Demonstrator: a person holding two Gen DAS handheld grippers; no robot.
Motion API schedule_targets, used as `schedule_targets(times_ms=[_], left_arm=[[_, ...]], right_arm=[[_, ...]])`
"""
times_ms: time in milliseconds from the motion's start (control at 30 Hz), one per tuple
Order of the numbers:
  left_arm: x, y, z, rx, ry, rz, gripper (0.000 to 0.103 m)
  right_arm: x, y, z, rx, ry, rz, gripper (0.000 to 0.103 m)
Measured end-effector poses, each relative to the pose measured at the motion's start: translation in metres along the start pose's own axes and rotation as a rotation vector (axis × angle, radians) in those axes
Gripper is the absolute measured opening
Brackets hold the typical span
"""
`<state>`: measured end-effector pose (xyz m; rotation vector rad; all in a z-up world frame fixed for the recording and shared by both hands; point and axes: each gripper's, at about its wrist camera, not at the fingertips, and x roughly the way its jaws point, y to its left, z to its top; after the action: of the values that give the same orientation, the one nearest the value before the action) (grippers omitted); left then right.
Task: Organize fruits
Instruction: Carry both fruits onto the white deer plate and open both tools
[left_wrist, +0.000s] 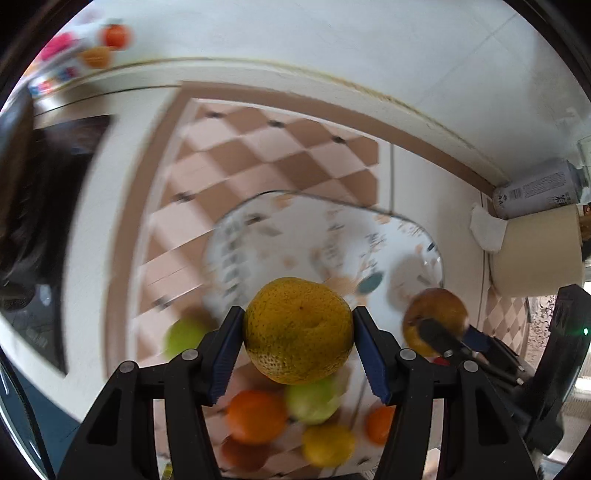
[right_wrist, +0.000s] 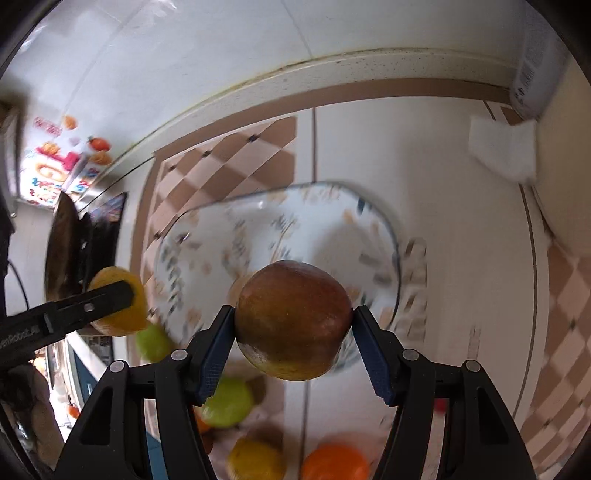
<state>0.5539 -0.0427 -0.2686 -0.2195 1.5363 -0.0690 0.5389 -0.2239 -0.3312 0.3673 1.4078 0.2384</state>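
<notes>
Two grippers are at work, each clamped on one fruit. The left gripper (left_wrist: 298, 330) squeezes a yellow-green citrus (left_wrist: 298, 329) between both blue pads (left_wrist: 224, 354), held in the air above the near edge of the one glass plate (left_wrist: 258, 236). The right gripper (right_wrist: 293, 326) grips a red-brown apple (right_wrist: 293, 320) the same way, pads (right_wrist: 214, 356) pressed against both sides, also lifted over the plate (right_wrist: 207, 236); in the left wrist view the apple (left_wrist: 436, 314) shows at the plate's right rim with that gripper's finger across it, and in the right wrist view the citrus (right_wrist: 118, 301) shows at the left, crossed by the other finger. The plate is a single rounded-square dish with a printed pattern, and no fruit can be seen on its visible part. Loose fruit lies blurred below the grippers on the near side of the counter: counted in the left view, two green ones (left_wrist: 184, 336), two orange ones (left_wrist: 256, 415) and one yellow one (left_wrist: 328, 443), clustered close together, some touching. The counter (left_wrist: 280, 147) is a pale surface with a checkered brown panel bordered by a brown stripe; it meets the white wall (left_wrist: 332, 44) along a curved seam behind the plate. At the right edge stand one paper roll (left_wrist: 535, 251) and one spray can (left_wrist: 535, 192), well apart from the plate. Between the plate and the wall the counter is bare.
</notes>
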Motion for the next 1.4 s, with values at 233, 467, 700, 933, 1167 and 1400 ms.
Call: schedule_targets(times_ms=[233, 467, 700, 933, 1167, 1400], left_arm=[[0.072, -0.021, 0.045, -0.062, 0.195, -0.094, 0.056], [0.094, -0.021, 0.050, -0.091, 0.267, -0.114, 0.057], [0.089, -0.020, 0.051, -0.094, 0.254, -0.077, 0.057], [0.076, -0.022, 0.051, -0.053, 0.198, -0.038, 0.082], [0.029, -0.016, 0.031, 0.029, 0.056, 0.087, 0.082], [-0.015, -0.004, -0.025, 0.076, -0.097, 0.217, 0.082]], right_arm=[[0.030, -0.004, 0.038, -0.076, 0.066, -0.045, 0.067], [0.044, -0.002, 0.051, -0.125, 0.128, -0.056, 0.068], [0.047, -0.005, 0.060, -0.103, 0.145, -0.054, 0.074], [0.035, -0.014, 0.056, -0.068, 0.131, -0.076, 0.085], [0.008, -0.009, 0.029, -0.062, 0.075, -0.170, 0.093], [-0.034, 0.006, -0.022, -0.053, -0.005, -0.239, 0.093]])
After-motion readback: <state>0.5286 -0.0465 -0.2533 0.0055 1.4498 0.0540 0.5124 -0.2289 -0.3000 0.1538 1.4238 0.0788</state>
